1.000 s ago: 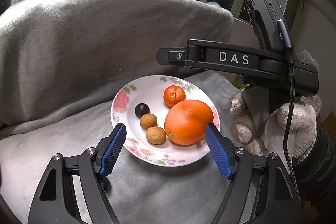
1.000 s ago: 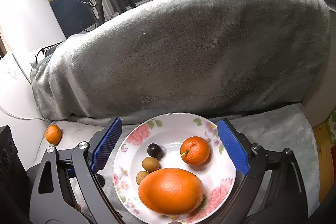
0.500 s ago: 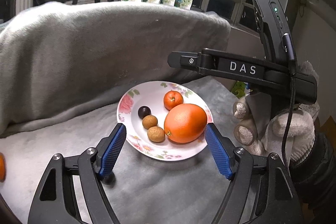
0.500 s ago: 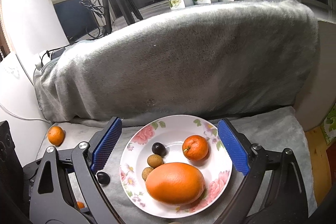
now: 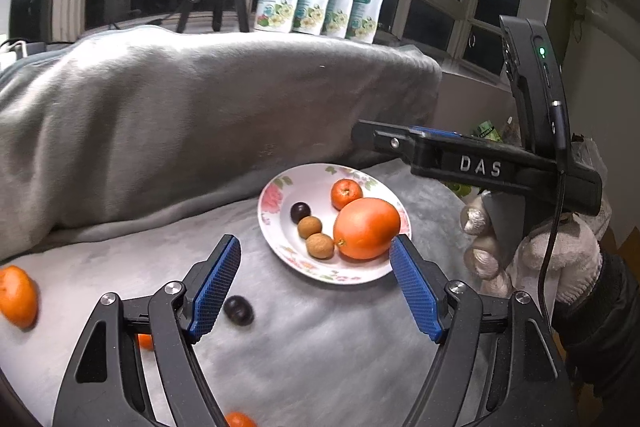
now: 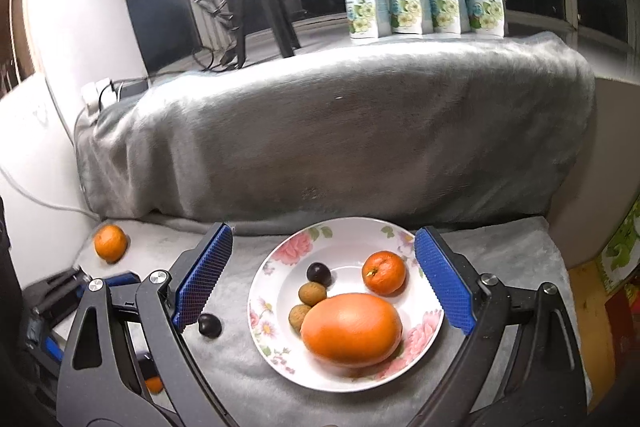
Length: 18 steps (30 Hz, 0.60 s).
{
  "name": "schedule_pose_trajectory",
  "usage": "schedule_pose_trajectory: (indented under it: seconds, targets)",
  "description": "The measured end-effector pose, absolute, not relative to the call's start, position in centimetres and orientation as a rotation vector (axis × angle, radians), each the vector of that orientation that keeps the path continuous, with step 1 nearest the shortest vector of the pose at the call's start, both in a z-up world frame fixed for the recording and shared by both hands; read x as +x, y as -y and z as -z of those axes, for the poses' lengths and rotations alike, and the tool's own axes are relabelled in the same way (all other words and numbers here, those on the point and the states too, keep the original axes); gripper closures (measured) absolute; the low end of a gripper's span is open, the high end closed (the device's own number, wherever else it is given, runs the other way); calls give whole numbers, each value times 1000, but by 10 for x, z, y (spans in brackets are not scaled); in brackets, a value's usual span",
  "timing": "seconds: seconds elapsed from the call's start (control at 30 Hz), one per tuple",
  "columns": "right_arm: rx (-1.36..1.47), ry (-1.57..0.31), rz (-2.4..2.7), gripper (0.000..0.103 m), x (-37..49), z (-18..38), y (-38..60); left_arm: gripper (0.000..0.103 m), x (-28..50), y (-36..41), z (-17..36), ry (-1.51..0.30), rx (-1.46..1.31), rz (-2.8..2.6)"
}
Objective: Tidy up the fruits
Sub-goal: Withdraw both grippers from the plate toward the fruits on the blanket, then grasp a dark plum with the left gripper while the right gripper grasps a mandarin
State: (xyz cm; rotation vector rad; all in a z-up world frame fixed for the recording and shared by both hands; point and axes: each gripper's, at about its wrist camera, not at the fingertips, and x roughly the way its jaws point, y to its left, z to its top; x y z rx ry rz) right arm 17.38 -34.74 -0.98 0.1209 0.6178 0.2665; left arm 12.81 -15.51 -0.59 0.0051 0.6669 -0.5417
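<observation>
We see floral plate (image 6: 280, 347) holding large glossy orange (image 6: 351, 330), small mandarin (image 6: 383, 273), left tool (image 5: 316, 283) and right tool (image 6: 324, 279) both wide, empty.

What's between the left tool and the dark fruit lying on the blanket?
Nothing visible. The dark fruit lies on bare grey blanket just beside the left tool's left finger, short of the plate. The tool is open and empty.

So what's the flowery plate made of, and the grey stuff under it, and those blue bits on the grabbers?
The plate looks like glazed ceramic, maybe melamine: glossy white with printed pink flowers and light glinting on it. The grey cover looks like soft fleece: fuzzy, matte nap with folds. The blue pads look like textured rubber or plastic: a fine bumpy grid, no shine.
</observation>
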Motion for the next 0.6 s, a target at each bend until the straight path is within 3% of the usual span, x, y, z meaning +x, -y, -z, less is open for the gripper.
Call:
schedule_pose_trajectory:
  seconds: [0.6]
  targets:
    - [34, -602, -326, 8, 132, 17, 306, 26, 86, 35, 20, -653, -39, 317]
